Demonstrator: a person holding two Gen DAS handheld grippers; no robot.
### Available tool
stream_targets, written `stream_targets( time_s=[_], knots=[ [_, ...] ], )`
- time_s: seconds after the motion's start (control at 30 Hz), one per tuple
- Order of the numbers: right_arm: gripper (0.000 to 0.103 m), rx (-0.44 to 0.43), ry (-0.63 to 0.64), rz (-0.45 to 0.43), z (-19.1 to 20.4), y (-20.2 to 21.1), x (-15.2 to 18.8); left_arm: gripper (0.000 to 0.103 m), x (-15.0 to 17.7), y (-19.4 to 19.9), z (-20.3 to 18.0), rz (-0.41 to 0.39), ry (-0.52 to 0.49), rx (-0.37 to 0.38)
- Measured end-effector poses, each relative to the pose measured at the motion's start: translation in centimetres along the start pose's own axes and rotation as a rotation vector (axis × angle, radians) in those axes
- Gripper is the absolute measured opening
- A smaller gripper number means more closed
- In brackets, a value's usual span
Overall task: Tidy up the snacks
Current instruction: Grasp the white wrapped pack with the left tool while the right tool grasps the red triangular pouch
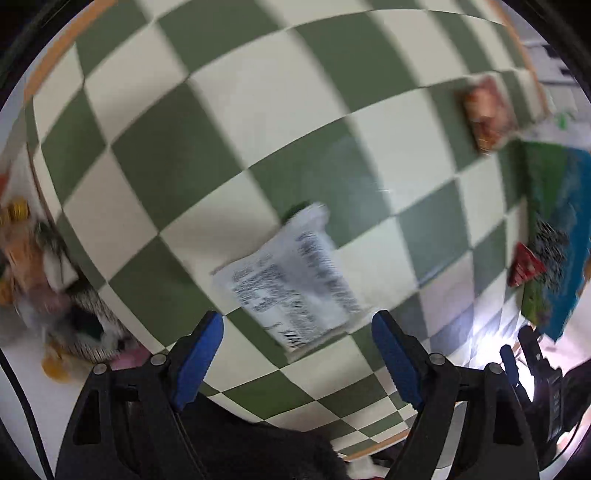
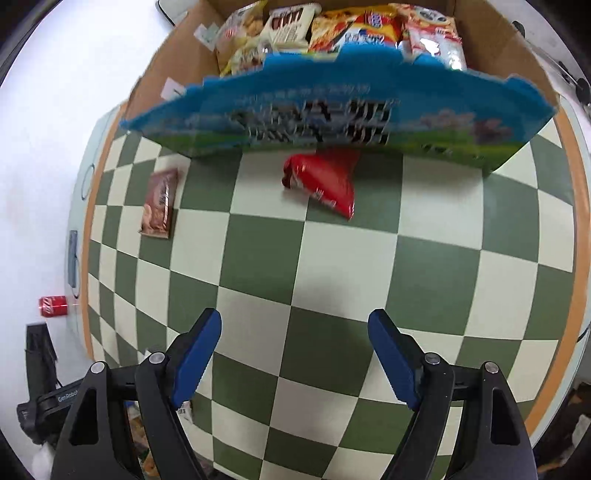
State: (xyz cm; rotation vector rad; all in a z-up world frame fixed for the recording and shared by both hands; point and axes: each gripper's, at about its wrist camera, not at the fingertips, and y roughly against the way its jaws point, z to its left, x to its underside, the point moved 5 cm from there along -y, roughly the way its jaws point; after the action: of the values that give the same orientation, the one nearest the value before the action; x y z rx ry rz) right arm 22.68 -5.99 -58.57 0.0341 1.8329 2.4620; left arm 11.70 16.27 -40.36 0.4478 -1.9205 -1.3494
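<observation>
Cardboard box [image 2: 155, 74] already holds several packets — we still count a white packet [image 1: 291, 280], red bag [image 2: 325, 181] and brown packet [image 2: 159, 203] loose on the counter [image 2: 332, 258], both jaws apart and empty.

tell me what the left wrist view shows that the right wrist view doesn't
Only the left wrist view shows the white printed packet lying on the cloth just ahead of the open left gripper, and a blurred heap of snacks at the left edge.

Only the right wrist view shows the packed snacks inside the cardboard box, the red can off the table, and the right gripper open over bare cloth.

Both show the checkered tablecloth, the blue box flap, the red packet beside it, and the brown packet.
</observation>
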Motion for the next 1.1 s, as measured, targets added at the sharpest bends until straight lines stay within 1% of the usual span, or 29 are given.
stream_targets(
  time_s=[0.07,0.17,0.2,0.33,0.4,0.43,0.47,0.53,0.6,0.67,0.77,0.8,0.87,0.97,1.03,1.1],
  knots=[
    [0.084,0.002,-0.001,-0.001,0.4,-0.7,0.3,0.081,0.0,-1.6,0.7,0.06,0.062,0.042],
    [0.084,0.002,0.001,-0.006,1.0,-1.1,0.4,0.081,0.1,-3.3,1.0,0.116,0.125,0.098],
    [0.084,0.002,0.005,-0.01,1.2,-1.1,0.5,0.081,0.1,-3.6,0.7,0.124,0.138,0.115],
    [0.084,0.011,0.008,-0.026,1.7,-0.9,0.3,0.081,-0.3,-4.7,-0.2,0.129,0.149,0.083],
    [0.084,0.017,-0.002,-0.033,1.4,-0.7,0.1,0.08,-0.7,-4.7,-1.1,0.095,0.129,0.053],
    [0.084,0.02,-0.009,-0.035,1.2,-0.6,0.0,0.073,-0.7,-4.6,-1.7,0.078,0.099,0.03],
    [0.084,0.024,-0.019,-0.037,0.9,-0.5,-0.2,0.071,-0.7,-4.5,-2.7,0.058,0.051,0.004],
    [0.084,0.027,-0.038,-0.044,0.2,-0.3,-0.5,0.071,-0.8,-4.2,-4.6,0.01,-0.044,-0.059],
    [0.084,0.032,-0.055,-0.052,-0.3,-0.2,-1.0,0.071,-0.8,-3.9,-6.9,-0.051,-0.161,-0.13],
    [0.084,0.03,-0.077,-0.062,-0.9,-0.3,-1.8,0.071,-0.8,-3.7,-9.6,-0.122,-0.299,-0.22],
    [0.083,0.029,-0.098,-0.085,-1.4,-0.6,-3.0,0.071,-0.5,-4.2,-13.2,-0.183,-0.462,-0.31],
    [0.08,0.024,-0.107,-0.096,-1.5,-0.7,-3.5,0.071,-0.4,-4.4,-14.4,-0.201,-0.513,-0.341],
    [0.079,0.016,-0.119,-0.115,-1.8,-1.0,-4.4,0.071,-0.2,-5.0,-16.5,-0.219,-0.591,-0.38],
    [0.078,0.008,-0.144,-0.133,-2.2,-1.8,-5.8,0.073,-0.3,-5.6,-18.7,-0.222,-0.641,-0.403],
    [0.078,-0.003,-0.159,-0.142,-2.4,-2.3,-6.4,0.074,-0.4,-6.2,-19.4,-0.21,-0.646,-0.405],
    [0.078,-0.003,-0.168,-0.157,-2.6,-2.8,-7.3,0.074,-0.8,-6.3,-20.0,-0.205,-0.632,-0.387]
  ],
)
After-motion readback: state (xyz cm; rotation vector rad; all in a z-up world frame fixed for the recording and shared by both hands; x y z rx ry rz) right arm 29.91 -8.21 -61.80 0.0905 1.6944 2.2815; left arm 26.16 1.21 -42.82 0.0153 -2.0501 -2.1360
